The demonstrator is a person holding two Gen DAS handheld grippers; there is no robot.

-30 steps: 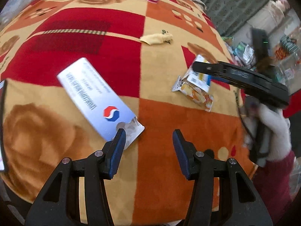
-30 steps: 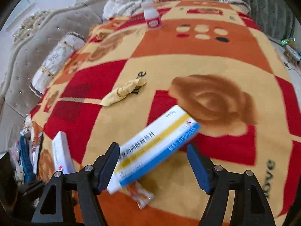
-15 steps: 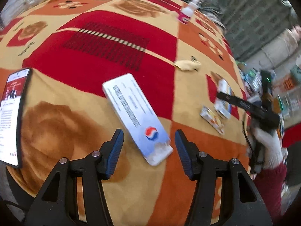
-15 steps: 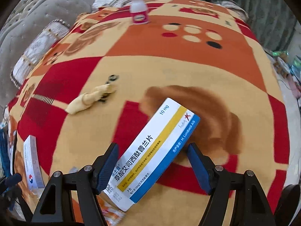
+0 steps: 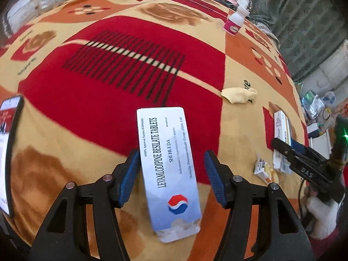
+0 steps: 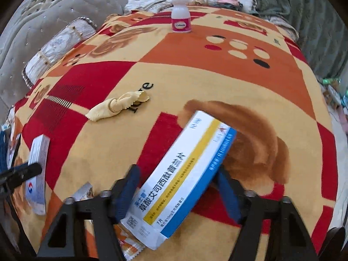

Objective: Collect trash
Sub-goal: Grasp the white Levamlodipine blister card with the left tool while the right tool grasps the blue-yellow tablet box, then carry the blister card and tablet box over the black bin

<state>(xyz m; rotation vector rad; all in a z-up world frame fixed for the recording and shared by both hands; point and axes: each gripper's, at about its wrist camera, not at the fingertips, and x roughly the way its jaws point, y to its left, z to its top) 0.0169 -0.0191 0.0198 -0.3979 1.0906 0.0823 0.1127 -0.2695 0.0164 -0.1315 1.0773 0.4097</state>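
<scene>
Left wrist view. Pointing steeply down at a bed covered by a patterned blanket (image 5: 108, 113) in red, orange and cream. At centre, between the fingers of the left tool (image 5: 171, 163): silver tablet box (image 5: 167, 174), flat on the blanket, long axis running away from the camera, torn near end towards the lens. Jaws opening; left pad just against the box's edge, right pad clear of it with blanket showing between, so no grip. At the far left edge: phone (image 5: 9, 152) with lit screen. Beyond the box, to the right: crumpled yellow paper (image 5: 239, 94), lying apart from everything else. At the far end of the blanket: small white bottle (image 5: 235, 22) with pink label, upright. At right: right tool (image 5: 285, 152) in a white-gloved hand (image 5: 322, 215), over the striped box (image 5: 281, 130), with an orange snack wrapper (image 5: 264, 170) just beside it.

Right wrist view. Also angled down at the same blanket. Between the fingers of the right tool (image 6: 178, 178): the striped box (image 6: 184, 174), white with yellow and blue bands, set diagonally, its near end over the snack wrapper (image 6: 130, 245). Jaws closing; left pad at the box's edge, right pad partly hidden behind the blue side; too blurred to tell whether pressing. Farther off: yellow paper (image 6: 117, 106) to the left, bottle (image 6: 181, 15) at the far end, silver box (image 6: 38, 169) at the left margin.
</scene>
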